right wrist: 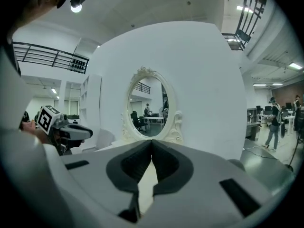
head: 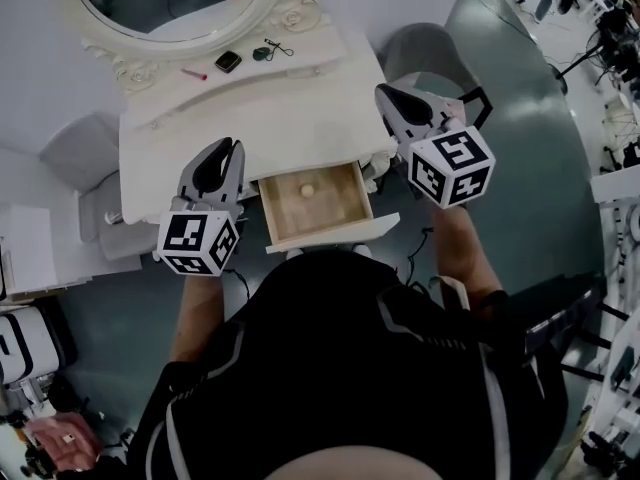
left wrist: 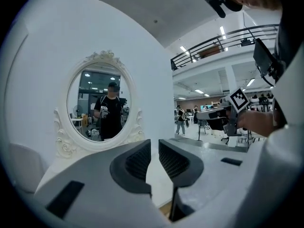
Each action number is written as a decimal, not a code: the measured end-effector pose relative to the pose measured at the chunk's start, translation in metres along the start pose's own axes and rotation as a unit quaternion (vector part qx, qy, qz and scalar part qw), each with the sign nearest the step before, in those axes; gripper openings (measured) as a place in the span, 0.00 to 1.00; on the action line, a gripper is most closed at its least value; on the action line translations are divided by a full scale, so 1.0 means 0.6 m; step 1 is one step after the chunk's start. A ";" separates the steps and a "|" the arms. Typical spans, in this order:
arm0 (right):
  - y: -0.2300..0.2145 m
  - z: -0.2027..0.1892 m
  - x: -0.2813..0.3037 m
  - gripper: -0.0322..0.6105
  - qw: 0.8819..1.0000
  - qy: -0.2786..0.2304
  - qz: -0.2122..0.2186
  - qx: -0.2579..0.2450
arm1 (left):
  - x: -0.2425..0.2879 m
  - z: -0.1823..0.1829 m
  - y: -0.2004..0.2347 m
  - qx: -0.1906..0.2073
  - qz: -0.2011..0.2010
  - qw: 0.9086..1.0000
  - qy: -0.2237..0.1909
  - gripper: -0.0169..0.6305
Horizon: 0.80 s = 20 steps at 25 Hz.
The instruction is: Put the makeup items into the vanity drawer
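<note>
- Drawer [head: 345, 200]: pulled open at vanity [head: 300, 118] front, betw. both grippers; small round item [head: 308, 189] inside.
- Makeup items: red stick [head: 194, 73], black compact [head: 228, 62] and dark tool [head: 265, 53] on vanity top, below mirror [head: 180, 8].
- L gripper [left wrist: 155, 148]: jaws narrow gap, nothing betw.
- R gripper [right wrist: 151, 144]: jaw tips together, empty.

surface: white vanity table [head: 280, 118] | on top, near mirror [head: 135, 56]: red stick [head: 194, 73]; black compact [head: 228, 62]; small dark item [head: 265, 53] | drawer [head: 335, 210]: pulled open
</note>
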State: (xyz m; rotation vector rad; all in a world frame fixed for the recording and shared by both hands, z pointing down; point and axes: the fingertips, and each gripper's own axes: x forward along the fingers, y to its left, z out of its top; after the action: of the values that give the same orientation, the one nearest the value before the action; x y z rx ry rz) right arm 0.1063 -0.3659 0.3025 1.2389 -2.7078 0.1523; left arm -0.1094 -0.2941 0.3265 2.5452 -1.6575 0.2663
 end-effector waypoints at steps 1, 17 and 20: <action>0.001 0.001 0.002 0.06 1.000 0.001 0.000 -0.001 | 0.001 0.001 0.001 -0.003 0.000 1.000 0.000 0.11; -0.018 0.000 0.009 0.06 1.000 0.010 -0.017 -0.010 | 0.012 0.043 0.024 -0.048 0.015 0.998 -0.029 0.03; -0.020 0.003 0.007 0.06 1.000 0.011 -0.017 -0.016 | 0.013 0.048 0.024 -0.059 0.012 0.998 -0.032 0.03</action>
State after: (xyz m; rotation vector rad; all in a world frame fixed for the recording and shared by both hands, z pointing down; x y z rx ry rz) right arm 0.1124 -0.3772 0.3017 1.2655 -2.6595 0.1166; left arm -0.1167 -0.3117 0.2995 2.4731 -1.6731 0.0852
